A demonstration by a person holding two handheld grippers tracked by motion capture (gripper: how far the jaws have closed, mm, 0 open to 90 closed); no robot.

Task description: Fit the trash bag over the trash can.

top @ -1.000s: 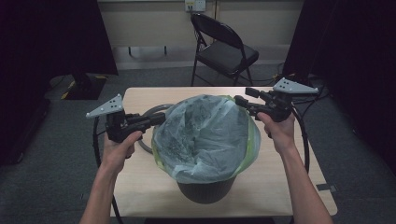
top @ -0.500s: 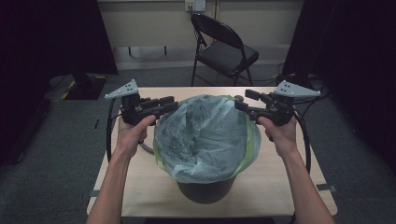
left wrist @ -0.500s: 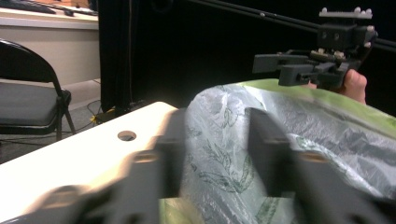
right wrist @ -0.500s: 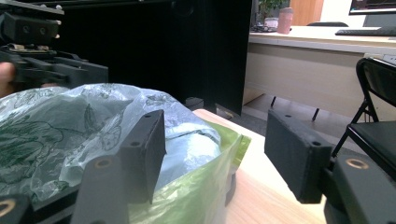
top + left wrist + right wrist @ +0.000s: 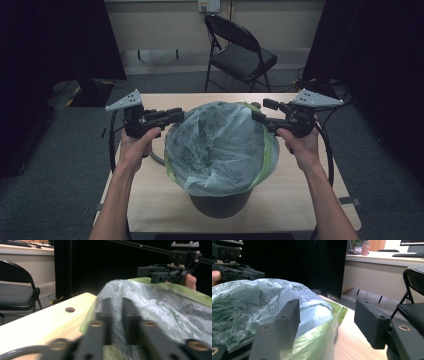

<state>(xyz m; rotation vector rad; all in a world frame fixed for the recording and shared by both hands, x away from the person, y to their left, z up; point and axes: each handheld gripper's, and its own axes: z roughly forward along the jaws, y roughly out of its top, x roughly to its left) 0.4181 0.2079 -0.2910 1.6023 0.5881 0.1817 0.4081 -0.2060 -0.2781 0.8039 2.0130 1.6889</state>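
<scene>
A dark bin (image 5: 220, 202) stands mid-table, lined with a green bag (image 5: 272, 150); a clear, leaf-printed plastic bag (image 5: 220, 145) billows over its top. My left gripper (image 5: 176, 115) is at the bag's left edge. In the left gripper view (image 5: 116, 312) its jaws leave only a narrow gap, and the clear bag (image 5: 162, 307) lies just beyond it. My right gripper (image 5: 264, 111) is at the bag's right edge. Its jaws stand wide apart (image 5: 328, 315), with the green rim (image 5: 322, 335) and the clear bag (image 5: 249, 305) below and between them, untouched.
The wooden table (image 5: 300, 200) has bare strips around the bin and a small hole (image 5: 70, 309) near its far edge. A black folding chair (image 5: 240, 55) stands behind the table. Gripper cables (image 5: 327, 155) hang off both sides. A desk (image 5: 382, 270) is farther back.
My left gripper has risen and moved right, from beside the bin up to the bag's left edge. The right gripper dropped slightly and stayed at the right edge.
</scene>
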